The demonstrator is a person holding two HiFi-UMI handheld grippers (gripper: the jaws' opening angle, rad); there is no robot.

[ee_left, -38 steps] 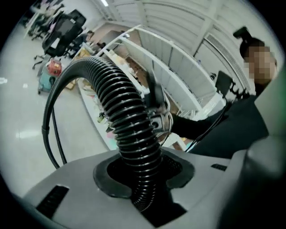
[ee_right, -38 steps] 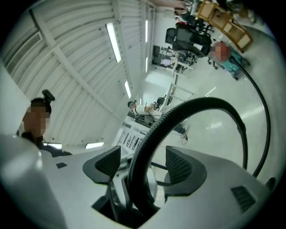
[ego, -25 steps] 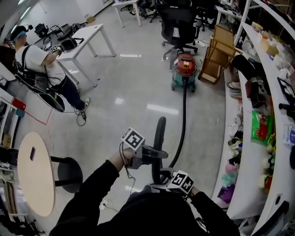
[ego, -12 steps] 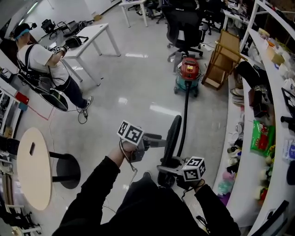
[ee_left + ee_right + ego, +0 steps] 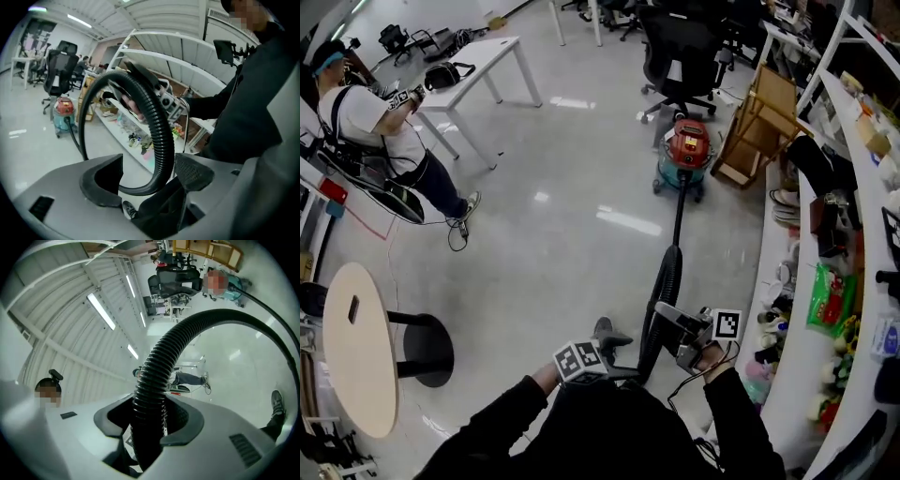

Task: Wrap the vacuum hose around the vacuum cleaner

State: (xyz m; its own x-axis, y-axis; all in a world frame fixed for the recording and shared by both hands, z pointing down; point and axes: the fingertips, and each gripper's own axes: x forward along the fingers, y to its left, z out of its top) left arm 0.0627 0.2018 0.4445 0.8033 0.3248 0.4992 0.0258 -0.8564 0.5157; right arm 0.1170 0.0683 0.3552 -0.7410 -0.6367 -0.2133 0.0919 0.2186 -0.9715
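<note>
The red and teal vacuum cleaner [image 5: 685,150] stands on the floor far ahead. Its black vacuum hose [image 5: 678,220] runs back to me and thickens into a ribbed section [image 5: 661,300]. My right gripper [image 5: 664,317] is shut on this ribbed hose [image 5: 154,376]; its jaws have just been closing around it [image 5: 150,416]. My left gripper [image 5: 617,349] sits lower, close to my body. Its jaws have just been opening and stand open [image 5: 147,166], with the hose [image 5: 159,140] looping loosely between them.
A person in a harness [image 5: 370,122] stands at the left by a white desk [image 5: 478,61]. A black office chair [image 5: 684,47] and a wooden frame [image 5: 759,112] stand beside the vacuum. A long cluttered white counter [image 5: 797,394] runs along the right, and a round table [image 5: 356,347] is at my left.
The left gripper let go of the hose and dropped towards my body. The right gripper swung right and up, rolled over, and closed on the ribbed hose.
</note>
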